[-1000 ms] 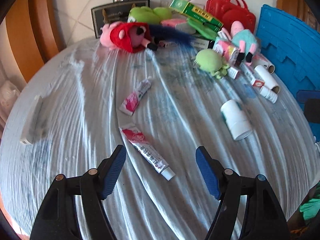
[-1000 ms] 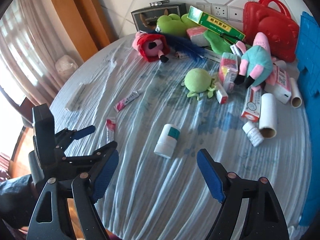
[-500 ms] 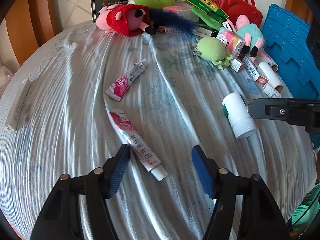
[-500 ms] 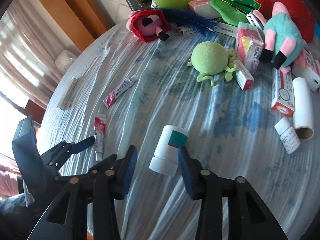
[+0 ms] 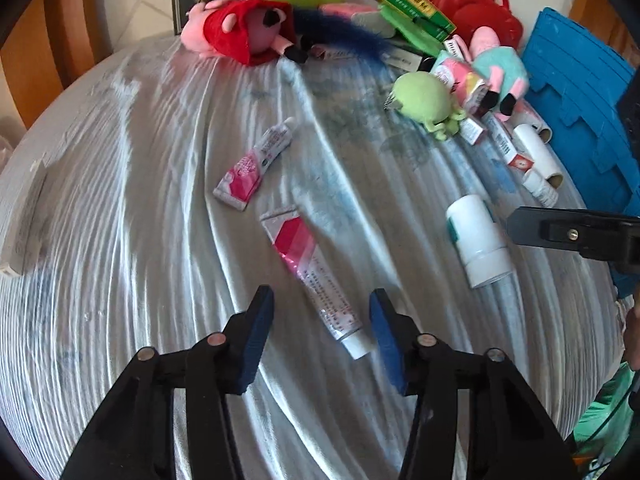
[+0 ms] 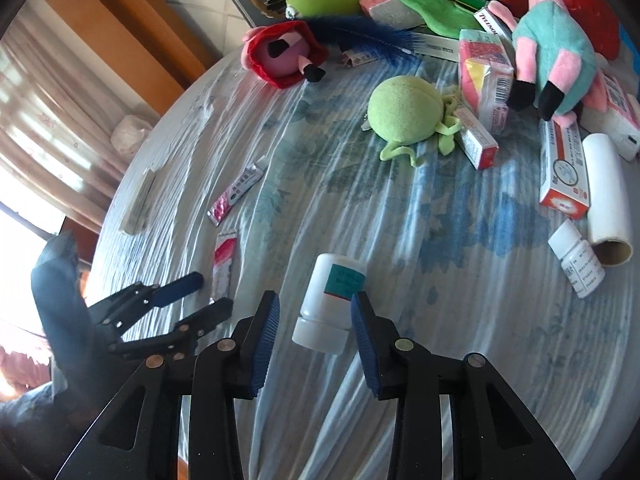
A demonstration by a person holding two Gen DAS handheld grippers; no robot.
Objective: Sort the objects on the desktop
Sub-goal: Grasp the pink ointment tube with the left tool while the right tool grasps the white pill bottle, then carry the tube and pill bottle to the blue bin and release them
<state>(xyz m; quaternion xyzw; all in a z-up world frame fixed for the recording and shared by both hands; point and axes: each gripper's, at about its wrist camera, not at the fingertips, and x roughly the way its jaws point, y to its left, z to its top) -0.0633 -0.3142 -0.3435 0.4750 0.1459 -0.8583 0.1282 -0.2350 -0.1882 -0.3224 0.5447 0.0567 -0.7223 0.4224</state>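
A white plastic bottle with a teal label [image 6: 331, 300] lies on its side low in the centre of the right wrist frame, on the table [image 6: 460, 320] covered in pale crinkled cloth. The right gripper [image 6: 314, 318] is partly open, its blue pads flanking the bottle's cap end without clearly touching it. In the left wrist frame, the left gripper [image 5: 320, 328] stands partly open and holds nothing, its pads either side of the cap end of a red-and-white ointment tube [image 5: 312, 280]. A smaller pink tube [image 5: 256, 166] lies above it, apart.
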